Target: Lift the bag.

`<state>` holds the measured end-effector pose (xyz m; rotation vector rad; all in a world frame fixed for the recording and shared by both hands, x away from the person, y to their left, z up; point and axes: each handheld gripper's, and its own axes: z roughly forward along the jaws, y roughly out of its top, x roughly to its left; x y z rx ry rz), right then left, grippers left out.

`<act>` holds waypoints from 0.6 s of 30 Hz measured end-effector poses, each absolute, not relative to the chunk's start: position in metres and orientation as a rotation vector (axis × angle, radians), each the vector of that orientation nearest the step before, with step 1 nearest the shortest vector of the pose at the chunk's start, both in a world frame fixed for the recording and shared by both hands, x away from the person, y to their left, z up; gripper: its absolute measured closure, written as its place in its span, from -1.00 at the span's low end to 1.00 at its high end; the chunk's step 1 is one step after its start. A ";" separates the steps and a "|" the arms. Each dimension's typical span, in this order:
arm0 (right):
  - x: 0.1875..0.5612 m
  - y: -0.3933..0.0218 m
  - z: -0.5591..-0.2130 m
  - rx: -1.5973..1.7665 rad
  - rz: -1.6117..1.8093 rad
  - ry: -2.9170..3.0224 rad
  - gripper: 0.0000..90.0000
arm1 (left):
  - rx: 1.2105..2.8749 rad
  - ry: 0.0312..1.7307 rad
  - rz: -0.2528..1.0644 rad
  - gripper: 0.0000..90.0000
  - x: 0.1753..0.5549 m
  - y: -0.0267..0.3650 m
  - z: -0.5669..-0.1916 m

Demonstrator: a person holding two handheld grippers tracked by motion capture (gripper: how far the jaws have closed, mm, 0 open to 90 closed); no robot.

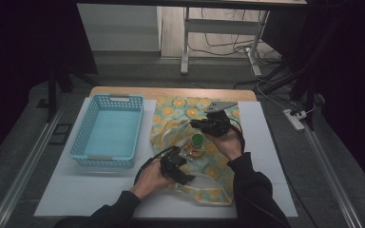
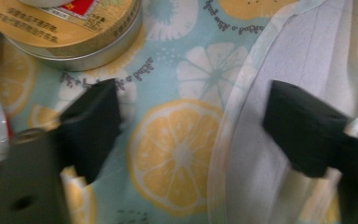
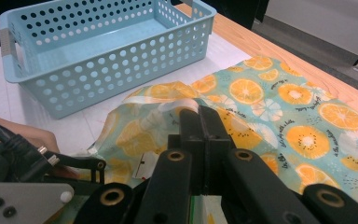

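A cloth printed with citrus slices lies spread on the white mat, and a small green-capped jar stands on it. My right gripper is above the jar. In the right gripper view it is shut on a raised fold of the cloth, whose pale hem curls around the tips. My left gripper sits just in front of the jar. In the left gripper view it is open, flat over the cloth. A turned-over edge lies between its jaws, and a round gold tin is beyond them.
A light blue perforated basket stands on the mat left of the cloth; its wall is near in the right gripper view. The white mat covers a wooden table. On the floor beyond are desk legs, cables and a power strip.
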<state>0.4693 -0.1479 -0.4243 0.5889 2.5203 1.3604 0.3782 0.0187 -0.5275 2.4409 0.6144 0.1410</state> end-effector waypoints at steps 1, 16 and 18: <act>0.469 -0.148 -0.424 0.588 1.363 2.520 1.00 | 2.442 0.619 0.138 -0.30 0.379 0.019 -0.527; 0.469 -0.149 -0.423 0.588 1.369 2.514 1.00 | 2.455 0.651 0.088 0.78 0.381 0.019 -0.521; 0.469 -0.149 -0.423 0.588 1.368 2.514 1.00 | 2.449 0.666 0.070 0.85 0.382 0.019 -0.521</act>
